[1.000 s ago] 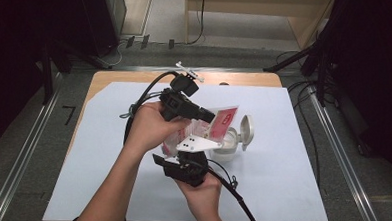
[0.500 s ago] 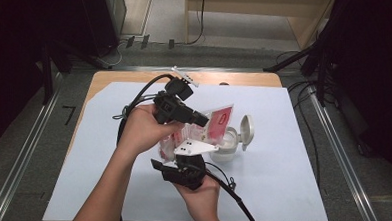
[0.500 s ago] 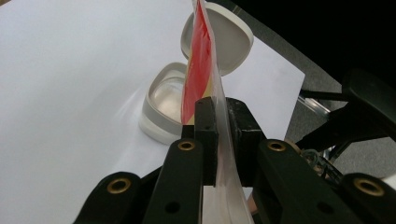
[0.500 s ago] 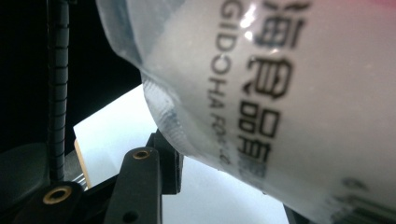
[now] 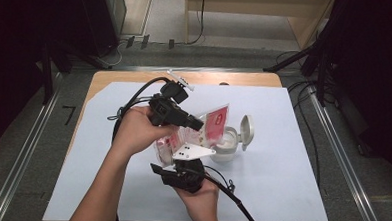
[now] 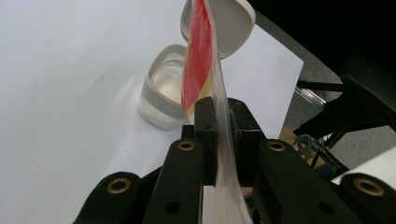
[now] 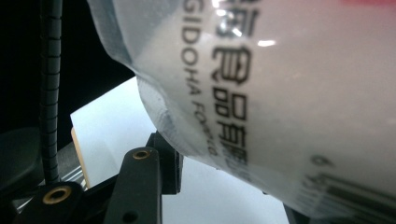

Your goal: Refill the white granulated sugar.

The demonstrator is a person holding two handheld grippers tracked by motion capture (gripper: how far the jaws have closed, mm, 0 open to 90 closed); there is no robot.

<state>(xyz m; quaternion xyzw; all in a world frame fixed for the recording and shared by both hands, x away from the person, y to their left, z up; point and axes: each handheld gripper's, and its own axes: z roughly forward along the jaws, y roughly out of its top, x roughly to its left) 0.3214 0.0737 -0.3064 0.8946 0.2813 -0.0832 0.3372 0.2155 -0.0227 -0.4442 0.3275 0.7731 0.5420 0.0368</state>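
A clear pouch [image 5: 215, 120] with a red printed front hangs tilted over a white tub [image 5: 230, 145] whose flip lid [image 5: 246, 131] stands open. My left gripper [image 5: 198, 125] comes in from the left and is shut on the pouch's film edge. In the left gripper view both jaws press the pouch [image 6: 198, 60], with the tub [image 6: 161, 93] beyond them. My right gripper [image 5: 184, 160] sits below, near the table's front, under its grey plate. In the right gripper view the pouch [image 7: 280, 93] bulges between the jaws, and only the left jaw can be seen.
A white sheet [image 5: 297, 186] covers most of the wooden table [image 5: 232, 79]. Black cables [image 5: 133, 100] loop at the back left and trail off the front edge. Dark stands [image 5: 327, 59] rise beyond the table's right side.
My left hand and its gripper have drifted a little to the left with the pouch. The right gripper and the tub have stayed where they were.
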